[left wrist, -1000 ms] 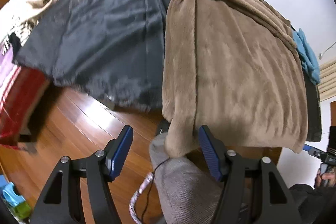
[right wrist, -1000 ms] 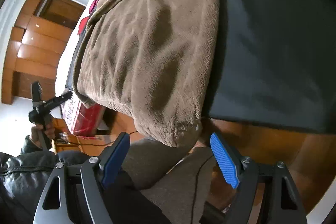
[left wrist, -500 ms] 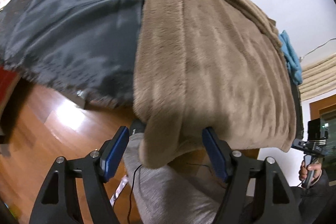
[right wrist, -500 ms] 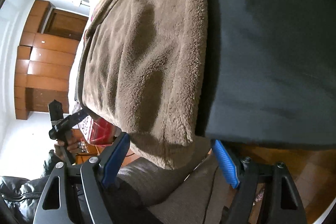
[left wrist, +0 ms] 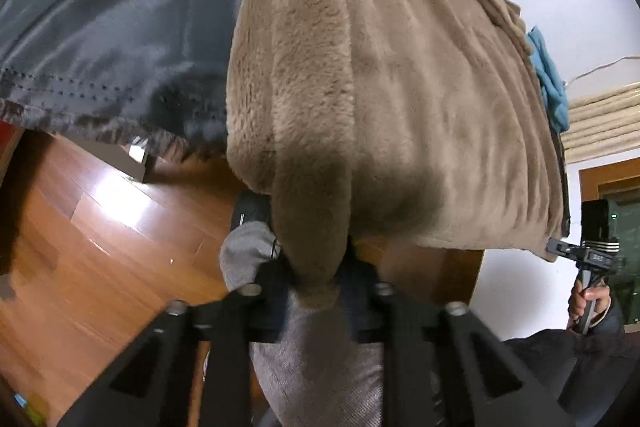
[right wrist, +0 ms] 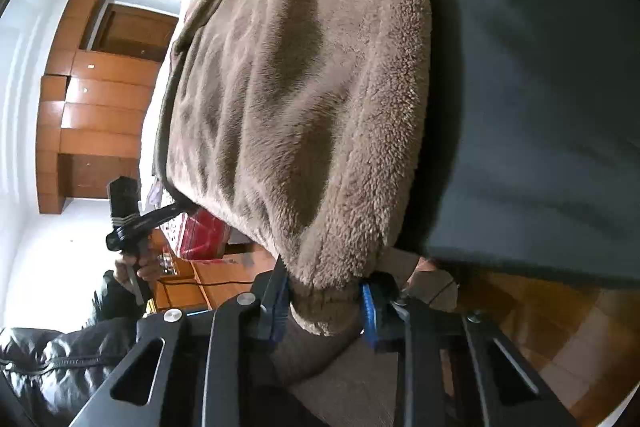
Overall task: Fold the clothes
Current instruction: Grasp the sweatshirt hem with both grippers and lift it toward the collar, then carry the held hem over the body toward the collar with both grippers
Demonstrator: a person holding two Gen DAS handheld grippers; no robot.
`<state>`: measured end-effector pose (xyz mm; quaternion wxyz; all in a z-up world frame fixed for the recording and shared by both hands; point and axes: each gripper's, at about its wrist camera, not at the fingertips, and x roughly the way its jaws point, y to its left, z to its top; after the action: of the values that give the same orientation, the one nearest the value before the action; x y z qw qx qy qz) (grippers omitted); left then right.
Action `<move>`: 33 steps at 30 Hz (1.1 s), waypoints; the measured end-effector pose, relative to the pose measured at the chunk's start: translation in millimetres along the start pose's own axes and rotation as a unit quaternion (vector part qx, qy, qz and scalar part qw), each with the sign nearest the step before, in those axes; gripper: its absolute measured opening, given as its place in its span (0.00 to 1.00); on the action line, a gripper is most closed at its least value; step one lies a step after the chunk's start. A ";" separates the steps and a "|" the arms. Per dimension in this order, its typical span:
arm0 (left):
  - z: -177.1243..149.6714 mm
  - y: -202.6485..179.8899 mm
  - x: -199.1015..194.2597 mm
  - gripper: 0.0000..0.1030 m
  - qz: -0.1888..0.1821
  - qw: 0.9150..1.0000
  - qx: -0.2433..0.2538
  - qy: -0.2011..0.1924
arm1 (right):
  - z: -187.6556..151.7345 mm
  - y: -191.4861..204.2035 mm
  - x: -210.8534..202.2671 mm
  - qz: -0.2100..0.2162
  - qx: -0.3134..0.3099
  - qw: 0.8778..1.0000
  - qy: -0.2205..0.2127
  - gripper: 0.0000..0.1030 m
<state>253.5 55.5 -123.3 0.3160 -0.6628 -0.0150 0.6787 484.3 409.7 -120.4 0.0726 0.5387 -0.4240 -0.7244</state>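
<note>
A brown fleece garment lies spread on a dark cloth over a table, its near edge hanging over the side. My left gripper is shut on the garment's near left corner. The garment also fills the right wrist view. My right gripper is shut on its near right corner, the fleece bunched between the blue pads.
A wooden floor lies below the table edge. The person's grey-trousered leg is under both grippers. A blue cloth lies at the far right of the table. Wooden cabinets stand behind.
Both grippers moved forward onto the hanging corners of the fleece garment and closed on them; they were open before.
</note>
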 end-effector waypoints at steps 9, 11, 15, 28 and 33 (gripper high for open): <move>0.3 -4.2 -5.6 0.20 0.003 1.000 0.006 0.006 | 6.8 22.2 -9.6 0.035 -0.044 0.998 -0.021 0.28; 1.9 -2.6 -4.7 0.26 0.012 1.000 0.004 0.004 | 7.9 15.3 -11.4 0.027 -0.041 0.999 -0.017 0.28; 4.4 -2.8 -0.6 0.38 0.019 1.000 -0.005 0.000 | 8.2 7.7 -12.1 0.024 -0.032 0.999 -0.012 0.28; 10.1 -1.5 5.2 0.16 -0.011 0.999 -0.036 -0.003 | 8.5 4.7 -9.0 0.041 -0.024 0.999 -0.002 0.29; 2.8 -11.8 -23.2 0.14 -0.028 1.000 -0.004 -0.011 | 5.3 16.2 -23.9 0.078 -0.062 0.995 -0.025 0.28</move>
<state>253.9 55.7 -97.2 0.3321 -0.6557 -0.0400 0.6769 483.9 415.8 -91.6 0.1516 0.4799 -0.4211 -0.7546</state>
